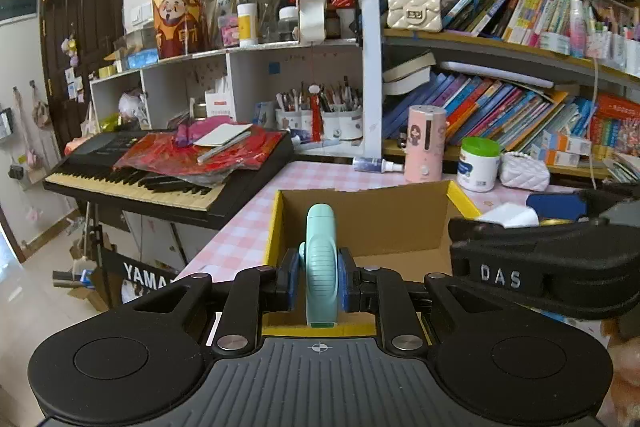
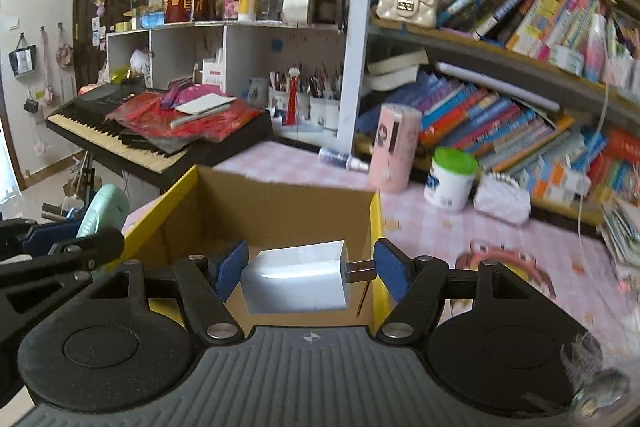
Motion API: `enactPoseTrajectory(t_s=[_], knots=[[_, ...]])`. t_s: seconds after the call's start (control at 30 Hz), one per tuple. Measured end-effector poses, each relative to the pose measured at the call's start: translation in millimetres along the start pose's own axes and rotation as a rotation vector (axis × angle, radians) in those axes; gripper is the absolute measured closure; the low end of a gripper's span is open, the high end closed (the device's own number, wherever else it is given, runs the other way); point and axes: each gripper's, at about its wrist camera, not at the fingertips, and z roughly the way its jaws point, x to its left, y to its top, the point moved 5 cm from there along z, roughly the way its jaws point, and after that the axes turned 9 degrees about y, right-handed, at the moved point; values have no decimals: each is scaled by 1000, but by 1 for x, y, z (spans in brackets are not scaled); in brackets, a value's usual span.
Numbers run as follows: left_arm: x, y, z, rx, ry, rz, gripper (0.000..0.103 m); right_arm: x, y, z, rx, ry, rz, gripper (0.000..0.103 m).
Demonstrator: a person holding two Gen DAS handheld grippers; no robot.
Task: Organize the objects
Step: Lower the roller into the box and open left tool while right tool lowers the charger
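An open cardboard box (image 1: 372, 219) with yellow edges sits on the pink checked table (image 1: 248, 227). My left gripper (image 1: 319, 281) is shut on a mint-green handheld device (image 1: 321, 259) and holds it upright over the box's near edge. In the right wrist view my right gripper (image 2: 308, 273) holds a white plug charger (image 2: 296, 277) between its blue pads (image 2: 230, 267), prongs touching the right pad, above the box (image 2: 280, 211). The right gripper's body shows in the left wrist view (image 1: 544, 267), and the mint device in the right wrist view (image 2: 104, 211).
A black keyboard (image 1: 160, 175) with red bags stands left of the table. A pink cylinder (image 1: 424, 147), a green-lidded white jar (image 1: 478, 165) and a white quilted pouch (image 1: 522, 173) stand behind the box. Bookshelves (image 1: 520, 107) fill the right. A pink ring toy (image 2: 504, 263) lies right of the box.
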Motion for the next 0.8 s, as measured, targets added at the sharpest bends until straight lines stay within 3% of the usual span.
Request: enactPoseTrajectory(t_s=[0.23,0.8], knots=[[-15,2,32,54,20,21,85,-16,13,44,56,70,-106,36],[-32,-15,83,209,80,62,85,-16,-3,119,258,253,-287,36]])
